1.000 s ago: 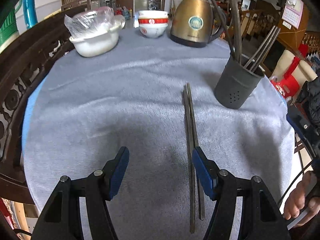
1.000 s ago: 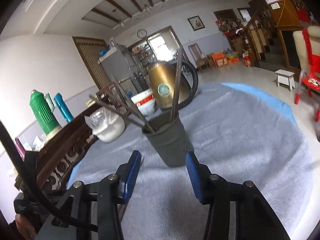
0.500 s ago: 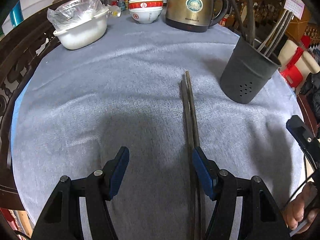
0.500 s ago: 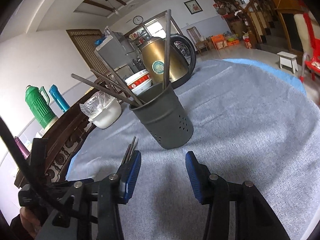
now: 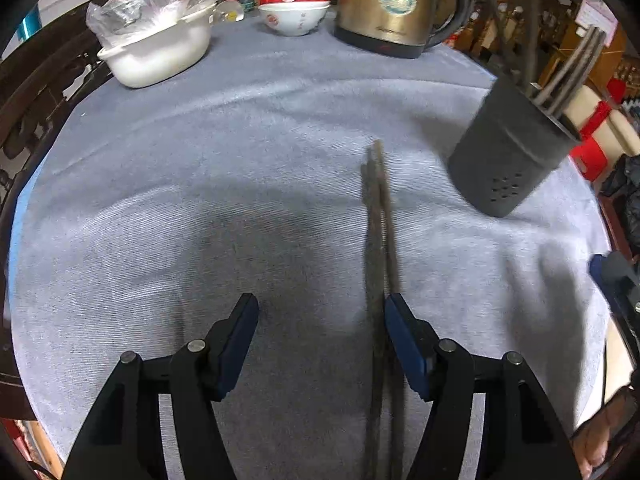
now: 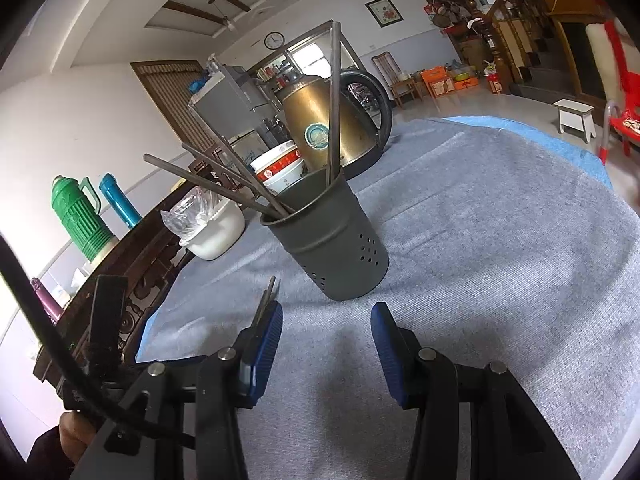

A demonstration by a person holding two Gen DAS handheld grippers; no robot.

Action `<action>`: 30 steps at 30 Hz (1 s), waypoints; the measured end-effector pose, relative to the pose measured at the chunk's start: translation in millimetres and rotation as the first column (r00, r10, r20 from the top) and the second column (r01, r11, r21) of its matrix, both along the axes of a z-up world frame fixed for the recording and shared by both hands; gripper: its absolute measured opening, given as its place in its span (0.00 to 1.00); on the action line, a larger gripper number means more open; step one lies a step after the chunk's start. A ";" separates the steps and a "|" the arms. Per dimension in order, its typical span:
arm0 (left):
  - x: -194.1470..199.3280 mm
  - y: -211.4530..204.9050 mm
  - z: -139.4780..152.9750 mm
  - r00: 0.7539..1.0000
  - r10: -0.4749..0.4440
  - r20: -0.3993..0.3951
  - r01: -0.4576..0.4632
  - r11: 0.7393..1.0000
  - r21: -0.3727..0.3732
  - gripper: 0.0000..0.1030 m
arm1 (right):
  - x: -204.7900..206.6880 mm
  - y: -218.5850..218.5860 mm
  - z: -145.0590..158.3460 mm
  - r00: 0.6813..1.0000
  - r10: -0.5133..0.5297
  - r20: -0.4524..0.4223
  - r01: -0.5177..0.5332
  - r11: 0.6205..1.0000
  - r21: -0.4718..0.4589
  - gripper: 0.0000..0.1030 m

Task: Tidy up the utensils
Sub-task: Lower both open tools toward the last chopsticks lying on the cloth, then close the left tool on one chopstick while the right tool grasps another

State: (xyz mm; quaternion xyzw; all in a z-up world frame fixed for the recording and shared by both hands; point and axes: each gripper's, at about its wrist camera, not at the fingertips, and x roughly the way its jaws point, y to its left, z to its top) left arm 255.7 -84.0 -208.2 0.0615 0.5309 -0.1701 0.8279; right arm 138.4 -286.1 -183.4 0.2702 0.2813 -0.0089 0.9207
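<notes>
Currently my left gripper (image 5: 320, 336) gapes wide, its right finger just beside the chopsticks (image 5: 378, 240) lying on the grey cloth (image 5: 200, 200). My right gripper (image 6: 326, 336) is open too, empty, facing the holder (image 6: 332, 240); kettle (image 6: 324, 128) behind.

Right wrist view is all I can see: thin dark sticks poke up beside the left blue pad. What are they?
Observer: A pair of chopsticks, lying flat and side by side on the grey cloth.
Operator: Is the other tool holding them?
Observer: No. The left gripper has its jaws wide open. The chopsticks run just along the inside of its right finger, and nothing is clamped on them.
</notes>
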 end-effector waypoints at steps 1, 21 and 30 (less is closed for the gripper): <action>0.1 0.8 -0.8 1.000 0.001 0.026 -0.001 1.000 0.029 0.64 | -0.1 0.6 0.3 1.000 0.001 0.000 -0.001 1.000 -0.002 0.48; 18.4 71.0 11.3 0.999 0.031 -0.021 -0.034 0.986 -0.162 0.32 | 103.0 108.4 -24.3 0.897 0.264 -0.355 -0.309 0.948 -0.075 0.30; 18.1 81.4 12.3 0.998 0.044 -0.045 -0.051 0.980 -0.195 0.32 | 107.4 124.5 -38.4 0.862 0.244 -0.445 -0.350 0.921 -0.173 0.08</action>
